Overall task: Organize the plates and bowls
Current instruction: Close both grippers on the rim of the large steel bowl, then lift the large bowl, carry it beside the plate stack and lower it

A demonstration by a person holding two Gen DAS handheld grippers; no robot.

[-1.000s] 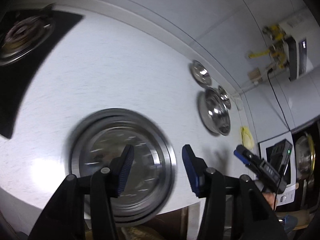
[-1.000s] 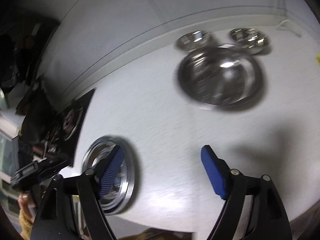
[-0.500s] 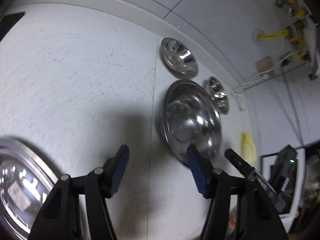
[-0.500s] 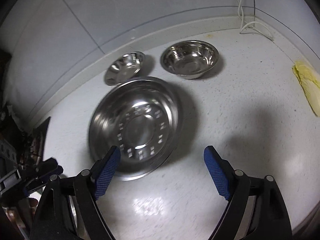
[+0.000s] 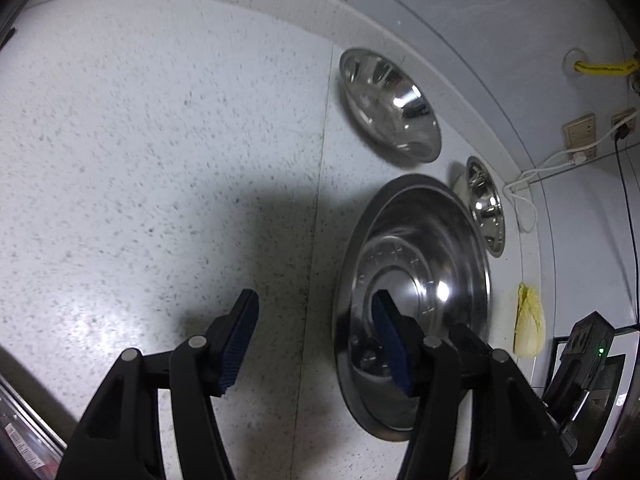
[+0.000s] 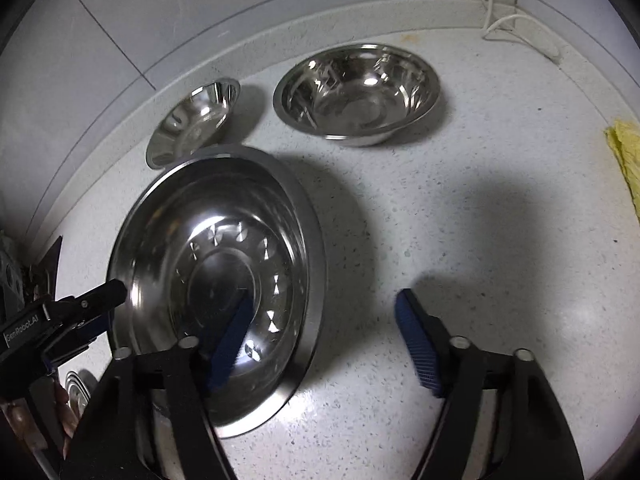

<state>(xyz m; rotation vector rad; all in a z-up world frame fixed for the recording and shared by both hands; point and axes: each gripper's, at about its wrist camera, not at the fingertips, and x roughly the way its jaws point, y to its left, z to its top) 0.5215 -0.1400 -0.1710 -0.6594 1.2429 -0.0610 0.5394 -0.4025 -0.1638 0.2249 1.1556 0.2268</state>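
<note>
A large steel plate [image 6: 208, 264] lies on the speckled white counter; it also shows in the left wrist view [image 5: 432, 248]. Behind it stand a small steel bowl [image 6: 192, 122] by the wall and a deeper steel bowl [image 6: 356, 94]. In the left wrist view the small bowl [image 5: 390, 108] and the deeper bowl [image 5: 486, 204] sit beyond the plate. My left gripper [image 5: 316, 340] is open, its right finger over the plate's left part. My right gripper [image 6: 324, 344] is open and straddles the plate's right rim. The left gripper's tip [image 6: 100, 296] shows at the plate's left edge.
A yellow cloth [image 6: 626, 152] lies at the counter's right; it also shows in the left wrist view [image 5: 528, 320]. White cables [image 6: 516, 20] run along the back wall. Another steel dish [image 6: 78, 390] shows at the lower left. A black device [image 5: 584, 356] stands at far right.
Both grippers have moved in on the large plate, which now looks bigger and closer. The left view swung right, off the other plate at the counter's left.
</note>
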